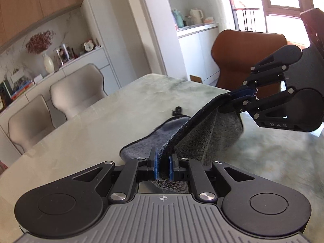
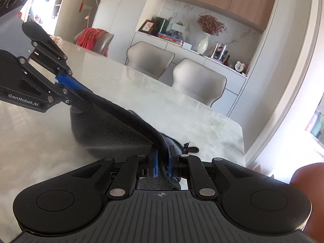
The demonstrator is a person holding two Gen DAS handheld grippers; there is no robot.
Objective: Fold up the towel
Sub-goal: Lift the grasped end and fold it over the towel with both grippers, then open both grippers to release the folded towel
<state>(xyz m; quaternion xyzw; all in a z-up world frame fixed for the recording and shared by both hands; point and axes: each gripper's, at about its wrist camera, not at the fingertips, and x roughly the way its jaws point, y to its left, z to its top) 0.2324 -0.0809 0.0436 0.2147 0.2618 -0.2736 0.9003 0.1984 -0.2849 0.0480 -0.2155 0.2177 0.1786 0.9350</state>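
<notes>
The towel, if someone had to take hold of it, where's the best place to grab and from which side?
By the dark hemmed edge of the towel, pinched at its two ends from the near side. That edge is lifted and stretched taut between the left hand-held gripper and right hand-held gripper, while the rest trails on the table.

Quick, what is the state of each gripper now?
Left gripper: shut on the towel edge.
Right gripper: shut on the same edge.
</notes>
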